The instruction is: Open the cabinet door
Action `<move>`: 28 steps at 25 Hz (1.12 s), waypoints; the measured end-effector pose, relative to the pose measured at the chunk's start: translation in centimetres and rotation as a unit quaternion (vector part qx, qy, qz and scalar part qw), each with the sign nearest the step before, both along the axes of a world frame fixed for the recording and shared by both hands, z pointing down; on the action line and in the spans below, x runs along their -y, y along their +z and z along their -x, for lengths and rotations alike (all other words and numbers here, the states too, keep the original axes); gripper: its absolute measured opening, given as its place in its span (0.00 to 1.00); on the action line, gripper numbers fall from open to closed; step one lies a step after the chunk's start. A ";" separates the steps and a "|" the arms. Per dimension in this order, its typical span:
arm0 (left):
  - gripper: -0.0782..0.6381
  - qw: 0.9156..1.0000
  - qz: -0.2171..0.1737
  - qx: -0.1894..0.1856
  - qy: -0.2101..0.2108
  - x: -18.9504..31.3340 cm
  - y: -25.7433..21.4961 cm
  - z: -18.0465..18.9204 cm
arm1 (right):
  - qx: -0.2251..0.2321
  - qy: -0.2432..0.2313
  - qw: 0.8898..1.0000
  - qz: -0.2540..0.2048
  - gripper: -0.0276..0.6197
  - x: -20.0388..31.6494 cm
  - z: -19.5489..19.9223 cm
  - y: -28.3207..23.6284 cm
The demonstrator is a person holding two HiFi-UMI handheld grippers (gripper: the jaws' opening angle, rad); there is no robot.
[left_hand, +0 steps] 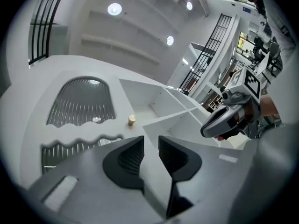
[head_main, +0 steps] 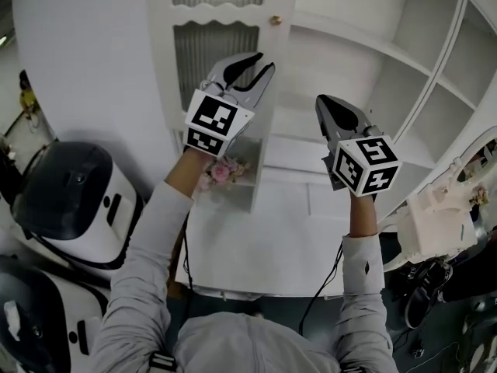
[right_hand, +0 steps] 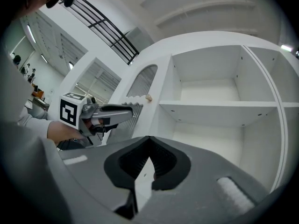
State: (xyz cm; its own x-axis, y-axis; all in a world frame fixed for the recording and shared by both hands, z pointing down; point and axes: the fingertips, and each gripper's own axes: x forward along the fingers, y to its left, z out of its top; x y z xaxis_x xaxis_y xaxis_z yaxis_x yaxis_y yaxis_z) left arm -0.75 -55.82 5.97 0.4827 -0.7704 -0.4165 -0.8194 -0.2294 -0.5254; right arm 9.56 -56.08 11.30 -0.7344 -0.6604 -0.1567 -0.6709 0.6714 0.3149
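The white cabinet door (head_main: 194,49) has ribbed glass panels and a small brass knob (head_main: 275,20) at its right edge. It stands beside bare white shelves (head_main: 349,61). My left gripper (head_main: 262,62) is raised in front of the door, below the knob, open with nothing between its fingers. In the left gripper view the knob (left_hand: 131,120) sits just above and left of the parted jaws (left_hand: 151,141). My right gripper (head_main: 324,99) is held up before the shelves with its tips together and empty. The right gripper view shows the door (right_hand: 140,85), the knob (right_hand: 148,97) and the left gripper (right_hand: 119,110).
A white counter (head_main: 264,239) runs under the cabinet, with pink flowers (head_main: 221,171) at the door's foot. Two black-and-white machines (head_main: 74,200) stand at the left. A white ornate piece (head_main: 435,216) is at the right. The shelf compartments (right_hand: 210,107) hold nothing.
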 end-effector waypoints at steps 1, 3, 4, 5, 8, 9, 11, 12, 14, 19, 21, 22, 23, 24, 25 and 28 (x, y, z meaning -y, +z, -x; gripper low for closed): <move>0.27 1.000 -0.010 0.003 -0.002 0.1 -0.7 0.0 | 0.005 -0.003 1.000 -0.001 0.05 0.1 0.3 -0.4; 0.29 1.000 -0.025 0.004 -0.009 0.4 -2.1 0.2 | 0.014 -0.009 1.000 -0.001 0.05 0.3 0.7 -1.0; 0.30 0.999 -0.029 0.003 -0.014 0.7 -2.7 0.3 | 0.014 -0.011 1.000 -0.001 0.05 0.4 1.0 -1.2; 0.30 0.999 -0.032 0.002 -0.018 1.0 -3.1 0.4 | 0.013 -0.012 1.000 -0.002 0.05 0.7 1.2 -1.4; 0.31 0.999 -0.040 -0.001 -0.030 2.0 -4.4 0.3 | 0.005 -0.011 1.000 -0.006 0.05 1.3 1.6 -2.2; 0.32 0.998 -0.045 -0.001 -0.033 2.3 -4.9 0.1 | 0.004 -0.010 1.000 -0.008 0.05 1.5 1.6 -2.6; 0.33 0.998 -0.054 0.000 -0.039 2.7 -5.6 0.0 | 0.005 -0.009 1.000 -0.013 0.05 1.7 1.5 -3.1; 0.33 0.997 -0.058 0.002 -0.042 2.9 -5.9 -0.1 | 0.006 -0.009 1.000 -0.014 0.05 1.8 1.4 -3.3; 0.33 0.997 -0.063 0.003 -0.048 3.2 -6.4 -0.2 | 0.007 -0.007 1.000 -0.014 0.05 1.9 1.2 -3.5; 0.33 0.995 -0.072 0.013 -0.060 4.0 -7.5 -0.6 | 0.007 -0.002 1.000 -0.014 0.05 2.3 0.7 -3.9; 0.31 0.995 -0.075 0.009 -0.064 4.1 -7.6 -0.6 | 0.009 -0.002 1.000 -0.013 0.05 2.4 0.5 -3.7; 0.30 0.995 -0.075 0.005 -0.066 4.2 -7.7 -0.5 | 0.010 -0.002 1.000 -0.011 0.05 2.5 0.5 -3.5; 0.28 0.995 -0.077 0.002 -0.069 4.1 -7.7 -0.4 | 0.011 -0.003 1.000 -0.009 0.05 2.5 0.4 -3.2; 0.27 0.994 -0.079 0.000 -0.074 4.1 -7.7 -0.3 | 0.011 -0.003 1.000 -0.007 0.05 2.5 0.4 -2.9; 0.26 0.994 -0.081 0.000 -0.078 4.1 -7.8 -0.2 | 0.011 -0.004 1.000 -0.004 0.05 2.5 0.4 -2.6; 0.25 0.993 -0.083 -0.002 -0.081 4.0 -7.8 -0.3 | 0.016 -0.007 1.000 0.000 0.05 2.5 0.4 -2.4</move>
State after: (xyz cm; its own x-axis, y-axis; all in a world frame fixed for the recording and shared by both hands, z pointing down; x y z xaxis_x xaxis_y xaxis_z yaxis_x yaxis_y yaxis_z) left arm -0.46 -59.84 -1.86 0.3564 -0.7587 -0.5454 -0.8402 -0.0049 -0.5422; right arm 9.18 -58.62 8.93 -0.7380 -0.6504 -0.1797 -0.6714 0.6808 0.2928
